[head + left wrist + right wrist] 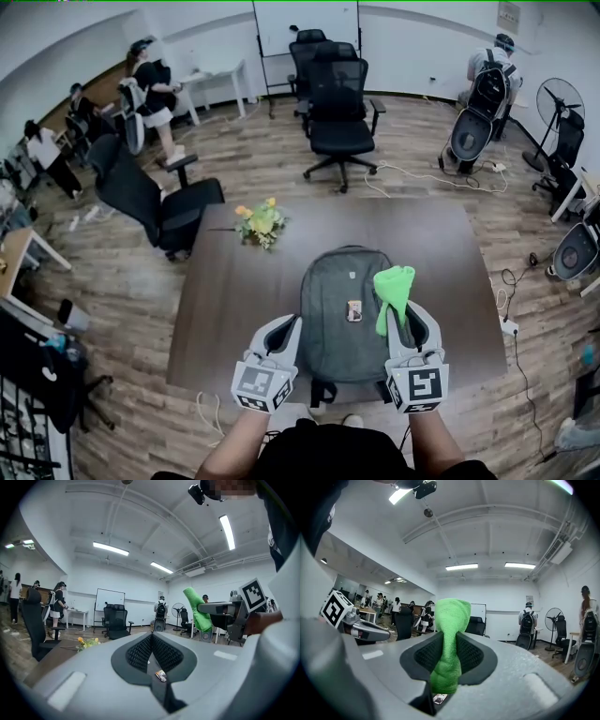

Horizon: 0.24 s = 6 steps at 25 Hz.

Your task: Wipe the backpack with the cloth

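A grey backpack [342,314] lies flat on the dark brown table [234,309], with a small tag [353,310] at its middle. My right gripper [409,314] hovers over the backpack's right side, shut on a green cloth [393,292] that sticks up between its jaws. In the right gripper view the cloth [449,641] fills the gap of the right gripper [446,645]. My left gripper [284,328] is held over the backpack's left edge, shut with nothing in it [152,640]. The left gripper view also shows the cloth [198,611] off to the right.
A small bunch of yellow flowers [260,223] lies on the table beyond the backpack. Black office chairs [339,117] stand behind the table and one [150,197] at its left. Several people, a fan [560,103] and floor cables [422,176] are further off.
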Motion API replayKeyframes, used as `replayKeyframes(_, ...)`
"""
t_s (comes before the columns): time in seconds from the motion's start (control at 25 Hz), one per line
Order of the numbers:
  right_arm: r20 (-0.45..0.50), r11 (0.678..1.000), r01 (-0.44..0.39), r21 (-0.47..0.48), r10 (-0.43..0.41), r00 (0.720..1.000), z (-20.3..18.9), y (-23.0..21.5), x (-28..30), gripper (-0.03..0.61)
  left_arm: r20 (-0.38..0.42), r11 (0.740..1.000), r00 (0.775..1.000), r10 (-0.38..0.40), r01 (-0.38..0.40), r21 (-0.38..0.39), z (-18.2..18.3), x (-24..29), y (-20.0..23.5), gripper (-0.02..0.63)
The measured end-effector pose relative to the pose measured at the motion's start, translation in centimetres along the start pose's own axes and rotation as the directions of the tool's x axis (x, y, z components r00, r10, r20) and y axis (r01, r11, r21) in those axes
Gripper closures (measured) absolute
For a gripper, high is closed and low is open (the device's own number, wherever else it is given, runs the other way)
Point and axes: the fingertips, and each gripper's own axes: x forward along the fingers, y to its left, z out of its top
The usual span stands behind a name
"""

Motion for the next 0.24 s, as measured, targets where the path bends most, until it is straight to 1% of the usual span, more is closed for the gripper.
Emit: replayKeyframes(0.24,-0.004,1.000,0.005,0.031,-0.005,1.000,-0.11,-0.18,-0.07,0.494,-0.002,1.000,1.000,-0.001,0.001,0.001,0.01,-0.07,-0.13,0.595)
